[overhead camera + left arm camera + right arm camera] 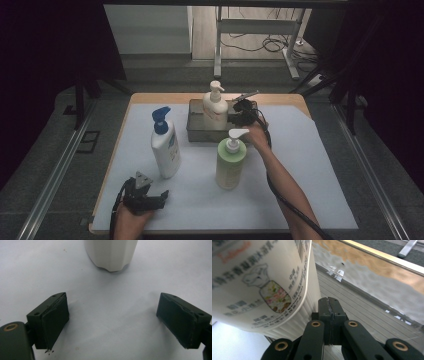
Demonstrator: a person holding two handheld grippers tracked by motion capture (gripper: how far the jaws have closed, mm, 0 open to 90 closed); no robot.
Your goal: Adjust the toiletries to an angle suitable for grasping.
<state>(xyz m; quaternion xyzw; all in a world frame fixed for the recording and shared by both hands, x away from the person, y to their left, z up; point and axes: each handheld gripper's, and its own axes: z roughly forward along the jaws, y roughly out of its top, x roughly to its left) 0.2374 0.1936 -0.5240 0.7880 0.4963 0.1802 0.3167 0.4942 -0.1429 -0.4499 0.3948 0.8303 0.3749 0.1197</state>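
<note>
White sheet [300, 190] covers a wooden table [290, 98]; wood shows bare along the far edge and left edge. Grey floor around it, dark surroundings on both sides.

Near left corner: left gripper [159, 198], low over the sheet, held by a hand [131, 219] coming in from the near edge. Jaws spread wide, nothing between them. In the left gripper view the two black pads [55, 319] stand well apart over bare sheet, with the rounded foot of a white bottle [111, 253] just ahead of them.

Mid table, left of centre: white bottle with blue pump [165, 144], upright, blue label. Right of it, near the centre: green bottle with white pump [231, 160], upright. The two stand apart.

Behind them toward the far edge: grey metal tray [196, 131], rectangular, shallow walls. Cream pump bottle [215, 108] stands upright inside it, label with red and printed text.

Right gripper [241, 116] sits at the tray's right end, just beside the cream bottle, right forearm [282, 180] stretching across the sheet with the cable trailing along it. In the right gripper view its jaws are pressed together, closed on nothing, beside the bottle's ribbed side [294, 315] over the tray's grooved floor [362, 312]. Whether jaw and bottle touch, cannot tell.

Beyond the far edge: table legs and loose cables on a pale floor [260, 45].
</note>
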